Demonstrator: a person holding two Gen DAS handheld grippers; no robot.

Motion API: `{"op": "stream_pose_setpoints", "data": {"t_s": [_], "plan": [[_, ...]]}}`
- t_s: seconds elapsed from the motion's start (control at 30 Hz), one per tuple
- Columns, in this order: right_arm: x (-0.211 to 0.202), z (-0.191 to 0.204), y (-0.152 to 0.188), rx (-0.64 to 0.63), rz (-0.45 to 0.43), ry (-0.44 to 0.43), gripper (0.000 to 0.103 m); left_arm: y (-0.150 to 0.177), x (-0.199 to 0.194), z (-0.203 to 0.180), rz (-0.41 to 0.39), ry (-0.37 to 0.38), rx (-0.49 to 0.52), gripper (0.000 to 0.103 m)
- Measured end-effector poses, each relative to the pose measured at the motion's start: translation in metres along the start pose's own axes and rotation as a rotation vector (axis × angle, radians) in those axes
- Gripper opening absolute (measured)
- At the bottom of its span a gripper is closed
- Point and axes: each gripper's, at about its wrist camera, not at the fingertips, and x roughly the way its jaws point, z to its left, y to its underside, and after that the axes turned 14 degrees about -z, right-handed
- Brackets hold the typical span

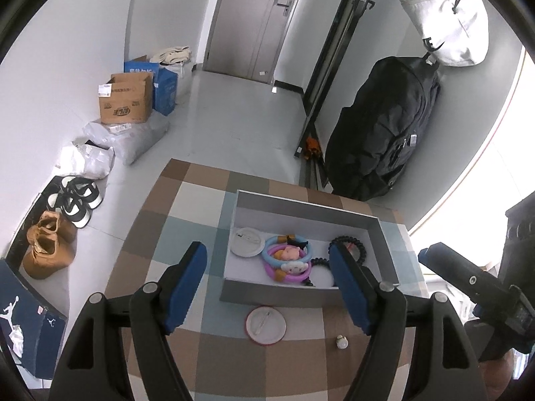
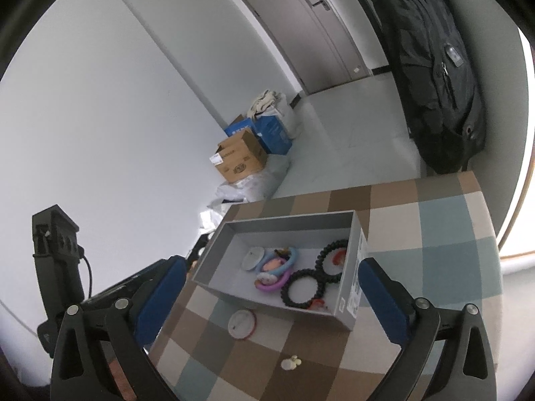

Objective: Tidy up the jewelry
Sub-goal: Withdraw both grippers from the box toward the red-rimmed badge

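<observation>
Round badge (image 1: 265,324), white-faced with a red rim: flat on the checked table (image 1: 197,197), just in front of the grey box (image 1: 302,207), outside it. Probably light, thin and stiff, with a pin across the back; slippery on top, so best pinched across the rim, one pad at each edge, after tipping it up off the cloth. Risk of sliding rather than lifting if pressed from above.

Small pale charm (image 1: 341,341): also on the table, near the badge and closer to the camera, well apart from the box. Tiny, hard-looking, likely to roll or squirt out; a slow pinch straight across its widest part seems right.

Already inside the box: a second white badge (image 1: 248,242), blue and purple rings (image 1: 287,260) with soft-looking figures, and black spiral hair ties (image 2: 316,279), springy and easy to snag.

Left hand-held gripper (image 1: 269,289): spread, nothing between the pads, hovering over the box's near wall. Right hand-held gripper (image 2: 271,295): spread very wide, empty, box between its pads in view but untouched.

Beyond: cardboard boxes (image 1: 125,98), shoes (image 1: 75,200), a black backpack (image 1: 384,127).
</observation>
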Motion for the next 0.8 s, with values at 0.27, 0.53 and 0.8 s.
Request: {"op": "stream_pose_setpoints", "data": {"t_s": [0.27, 0.53, 0.8], "plan": [[-0.008, 0.008, 0.009, -0.069, 0.01, 0.047, 0.103, 0.011, -0.004, 0.011, 0.009, -0.033, -0.015, 0.084], [-0.013, 0.014, 0.024, -0.127, 0.042, 0.092, 0.103, 0.029, 0.002, 0.015, 0.071, -0.063, 0.006, 0.084], [-0.015, 0.013, 0.032, -0.149, 0.066, 0.117, 0.103, 0.048, 0.015, 0.019, 0.163, -0.057, 0.006, 0.084]]}}
